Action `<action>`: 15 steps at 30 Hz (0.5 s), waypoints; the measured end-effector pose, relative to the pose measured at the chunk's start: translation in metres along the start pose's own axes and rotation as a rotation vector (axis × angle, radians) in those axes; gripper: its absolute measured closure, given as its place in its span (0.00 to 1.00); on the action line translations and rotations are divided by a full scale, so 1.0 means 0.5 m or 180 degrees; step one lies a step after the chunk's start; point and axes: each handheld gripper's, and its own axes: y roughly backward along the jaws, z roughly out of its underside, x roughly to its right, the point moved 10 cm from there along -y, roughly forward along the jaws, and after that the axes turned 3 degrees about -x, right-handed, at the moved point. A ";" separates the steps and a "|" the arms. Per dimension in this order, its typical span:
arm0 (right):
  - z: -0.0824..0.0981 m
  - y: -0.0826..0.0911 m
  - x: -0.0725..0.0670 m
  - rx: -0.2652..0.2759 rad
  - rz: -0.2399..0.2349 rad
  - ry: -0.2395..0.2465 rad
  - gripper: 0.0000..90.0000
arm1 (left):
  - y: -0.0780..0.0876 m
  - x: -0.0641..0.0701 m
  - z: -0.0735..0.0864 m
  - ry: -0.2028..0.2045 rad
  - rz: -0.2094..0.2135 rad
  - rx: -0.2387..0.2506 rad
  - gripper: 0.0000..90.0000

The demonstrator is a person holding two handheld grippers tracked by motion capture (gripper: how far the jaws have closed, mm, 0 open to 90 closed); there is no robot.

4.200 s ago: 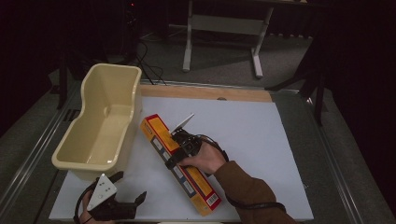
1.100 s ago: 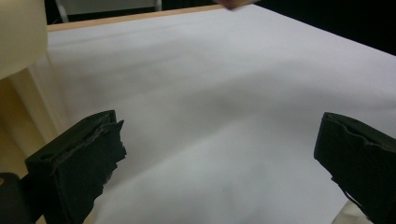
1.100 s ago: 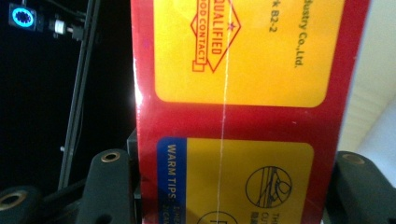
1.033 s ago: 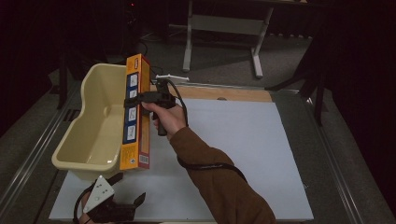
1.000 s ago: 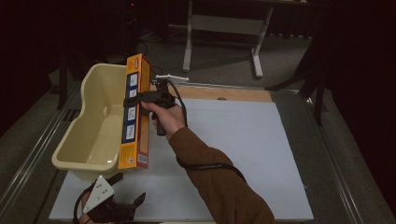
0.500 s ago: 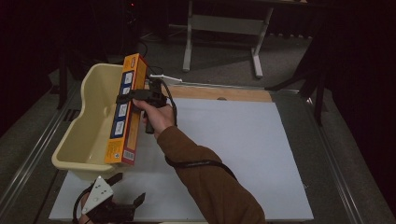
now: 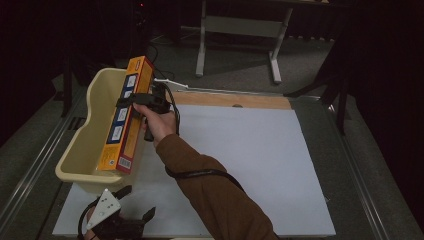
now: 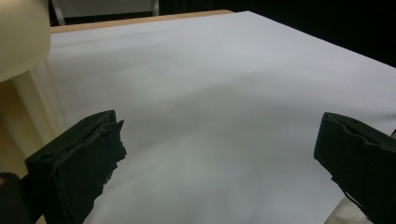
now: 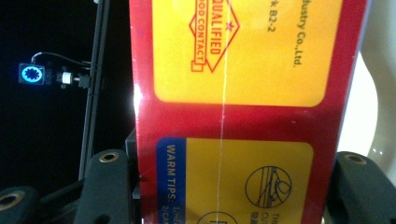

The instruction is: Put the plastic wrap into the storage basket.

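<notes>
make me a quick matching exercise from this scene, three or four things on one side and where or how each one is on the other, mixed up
Things:
1. long box
2. tub
3. left gripper
4. right gripper

Places or states:
A. cream, at the left edge of the white table top
B. open, low at the near edge, nothing between its jaws
C. orange and red, held up over the tub
D. shut across the box's middle

Pairs: 1-C, 2-A, 3-B, 4-D

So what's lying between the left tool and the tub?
Nothing: in the high view only bare white mat separates the left tool from the tub.
</notes>
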 end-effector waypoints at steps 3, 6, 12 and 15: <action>-0.002 -0.011 0.003 -0.0011 0.0051 -0.0008 0.45 | 0.001 -0.001 0.000 0.0000 0.0000 0.0010 0.01; -0.002 -0.021 0.008 -0.0028 0.0113 -0.0031 0.45 | 0.002 -0.002 0.000 0.0006 -0.0001 0.0013 0.01; -0.002 -0.031 0.020 -0.0041 0.0193 -0.0105 0.43 | 0.004 -0.003 0.000 0.0015 -0.0009 0.0022 0.01; -0.002 -0.032 0.022 -0.0060 0.0195 -0.0101 0.42 | 0.005 -0.003 0.000 0.0016 -0.0009 0.0024 0.01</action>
